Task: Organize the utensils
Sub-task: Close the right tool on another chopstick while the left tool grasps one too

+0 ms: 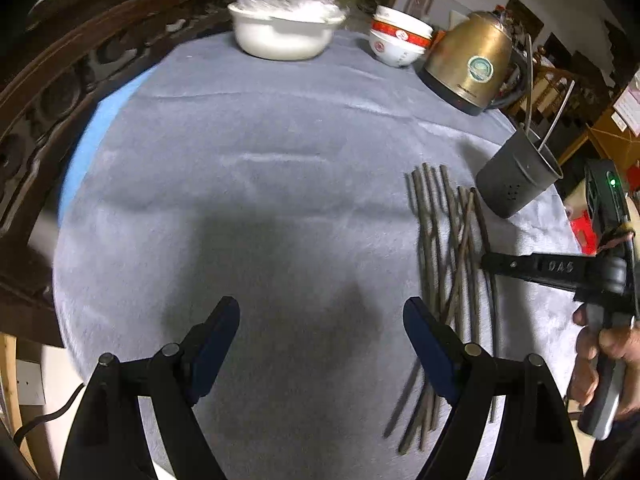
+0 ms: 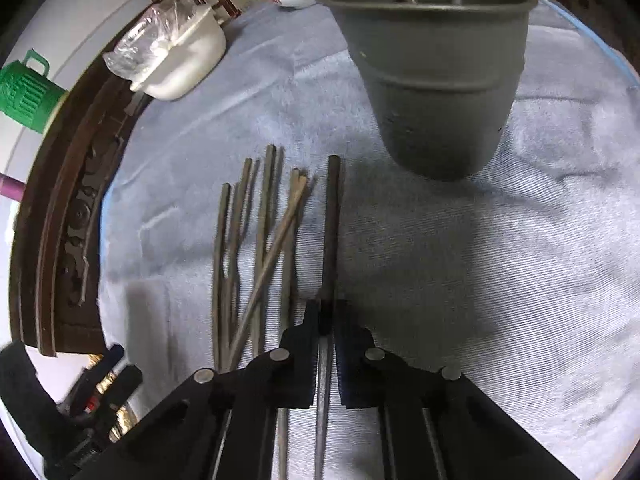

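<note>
A: Where is the chopstick [image 2: 333,216] lying relative to the right gripper [image 2: 326,320]?

B: It is lying flat on the desk [image 2: 500,280], its long axis running straight ahead from the gripper toward the grey holder [image 2: 432,80]; the jaws are clamping its near part. The other chopsticks [image 2: 256,248] are lying just left.

A: And the left gripper [image 1: 320,332]?

B: It is hanging wide apart, holding nothing, farther from the pile. Its view is showing the person's hand [image 1: 604,356] on the right tool; only the right view is showing the pinch itself.

A white pot [image 1: 282,36] under plastic wrap, stacked bowls [image 1: 400,42] and a brass-coloured kettle [image 1: 470,64] stand on the grey cloth [image 1: 260,184].
</note>
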Demonstrator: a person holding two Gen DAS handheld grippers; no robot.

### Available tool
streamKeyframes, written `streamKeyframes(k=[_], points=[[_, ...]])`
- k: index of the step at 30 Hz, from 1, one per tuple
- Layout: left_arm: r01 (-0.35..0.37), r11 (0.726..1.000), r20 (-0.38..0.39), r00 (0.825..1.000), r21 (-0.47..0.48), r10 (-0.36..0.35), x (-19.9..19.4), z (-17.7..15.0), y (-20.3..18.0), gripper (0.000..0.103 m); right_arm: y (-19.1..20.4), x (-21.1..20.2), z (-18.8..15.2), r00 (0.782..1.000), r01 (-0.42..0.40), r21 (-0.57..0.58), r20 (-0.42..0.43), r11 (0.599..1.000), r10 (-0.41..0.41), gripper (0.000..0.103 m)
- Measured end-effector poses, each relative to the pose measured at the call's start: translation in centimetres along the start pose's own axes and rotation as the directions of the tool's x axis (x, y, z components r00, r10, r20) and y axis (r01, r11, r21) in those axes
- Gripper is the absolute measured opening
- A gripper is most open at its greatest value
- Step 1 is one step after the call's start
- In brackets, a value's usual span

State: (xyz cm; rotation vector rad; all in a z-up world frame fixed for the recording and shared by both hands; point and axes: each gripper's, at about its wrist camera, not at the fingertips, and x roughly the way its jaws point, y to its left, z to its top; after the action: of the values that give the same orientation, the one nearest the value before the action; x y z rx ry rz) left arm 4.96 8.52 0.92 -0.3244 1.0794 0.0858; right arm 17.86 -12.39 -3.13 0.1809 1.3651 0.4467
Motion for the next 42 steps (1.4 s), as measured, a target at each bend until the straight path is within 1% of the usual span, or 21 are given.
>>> streamKeyframes(k=[4,5,6,8,9,13,17,20,21,22,23,24,25,28,32,34,35,37,39,41,42], points=[[0.023,1.0,-0.093,0.995,-0.01,-0.024,1.5,2.7,-1.5,0.084,0.0,0.1,0.4,1.0,0.009,-0.018,-0.009,1.0,-0.01,0.009],[0.026,1.0,-0.118,0.993,-0.01,-0.027,2.0,3.3,-2.0,0.082,0.0,0.1,0.4,1.0,0.008,-0.023,-0.009,1.0,-0.008,0.009],[0.024,1.0,-0.138,0.99,-0.012,-0.025,2.5,3.9,-2.5,0.078,0.0,0.1,0.3,1.0,0.005,-0.028,-0.008,1.0,-0.005,0.009],[0.034,0.999,-0.176,0.984,-0.012,-0.036,3.3,4.9,-3.5,0.076,-0.1,0.1,0.3,1.0,-0.004,-0.03,-0.008,1.0,0.004,0.009],[0.036,0.999,-0.205,0.978,-0.013,-0.038,3.9,5.2,-4.0,0.073,-0.3,0.0,0.2,1.0,-0.011,-0.03,-0.008,0.999,0.011,0.009],[0.021,0.999,-0.299,0.954,-0.036,-0.03,6.2,6.0,-5.4,0.054,-1.2,-0.2,-0.5,1.0,-0.028,-0.033,-0.007,0.999,0.028,0.009],[-0.007,0.999,-0.339,0.941,-0.038,-0.006,7.5,6.2,-6.1,0.045,-2.1,-0.6,-0.8,0.999,-0.052,-0.035,-0.007,0.998,0.052,0.009],[-0.027,0.999,-0.338,0.941,-0.032,0.014,7.8,6.7,-6.6,0.041,-2.4,-0.8,-0.9,0.998,-0.065,-0.037,-0.006,0.997,0.065,0.009],[-0.022,0.999,-0.335,0.942,-0.032,0.01,7.8,6.8,-6.7,0.032,-2.5,-0.8,-1.0,0.998,-0.068,-0.039,-0.006,0.997,0.067,0.009],[-0.007,0.999,-0.336,0.942,-0.036,-0.005,7.7,6.9,-6.9,0.017,-2.6,-1.0,-1.3,0.998,-0.07,-0.04,-0.005,0.997,0.07,0.009],[-0.001,1.0,-0.338,0.941,-0.029,-0.009,7.8,7.0,-7.2,0.008,-2.6,-1.1,-1.3,0.997,-0.071,-0.043,-0.007,0.997,0.071,0.009],[-0.011,1.0,-0.34,0.94,-0.009,0.007,7.7,7.1,-7.5,0.005,-2.4,-1.0,-1.2,0.997,-0.071,-0.047,-0.009,0.996,0.071,0.009],[-0.033,0.999,-0.339,0.94,0.012,0.035,7.6,7.1,-7.7,0.005,-2.4,-1.0,-1.2,0.997,-0.071,-0.051,-0.012,0.996,0.07,0.009],[-0.026,0.999,-0.355,0.934,0.031,0.036,7.5,6.7,-7.5,0.005,-2.4,-1.1,-1.3,0.998,-0.061,-0.078,-0.035,0.995,0.058,0.009],[-0.029,0.996,-0.397,0.916,0.088,0.061,7.2,6.0,-7.1,0.005,-2.3,-1.4,-1.6,0.997,-0.031,-0.125,-0.077,0.992,0.022,0.009],[-0.033,0.995,-0.41,0.909,0.092,0.068,7.1,5.8,-6.8,0.007,-2.0,-1.3,-1.4,0.996,-0.012,-0.141,-0.09,0.99,-0.001,0.009],[-0.035,0.995,-0.415,0.907,0.09,0.069,7.0,5.6,-6.7,0.009,-1.9,-1.3,-1.3,0.995,-0.003,-0.147,-0.096,0.989,-0.011,0.009],[-0.047,0.995,-0.428,0.901,0.084,0.078,7.4,5.8,-6.5,0.023,-1.3,-1.1,-0.9,0.994,0.019,-0.161,-0.103,0.987,-0.036,0.01],[-0.06,0.995,-0.43,0.898,0.079,0.089,7.9,6.3,-6.2,0.024,-1.1,-0.9,-0.6,0.993,0.039,-0.164,-0.102,0.986,-0.057,0.011],[-0.06,0.996,-0.416,0.906,0.071,0.084,8.1,6.6,-6.2,0.024,-0.8,-0.7,-0.2,0.992,0.05,-0.165,-0.103,0.985,-0.067,0.011],[-0.056,0.996,-0.417,0.906,0.066,0.078,8.8,7.4,-6.0,0.024,-0.7,-0.6,-0.1,0.992,0.055,-0.168,-0.105,0.984,-0.073,0.011]])
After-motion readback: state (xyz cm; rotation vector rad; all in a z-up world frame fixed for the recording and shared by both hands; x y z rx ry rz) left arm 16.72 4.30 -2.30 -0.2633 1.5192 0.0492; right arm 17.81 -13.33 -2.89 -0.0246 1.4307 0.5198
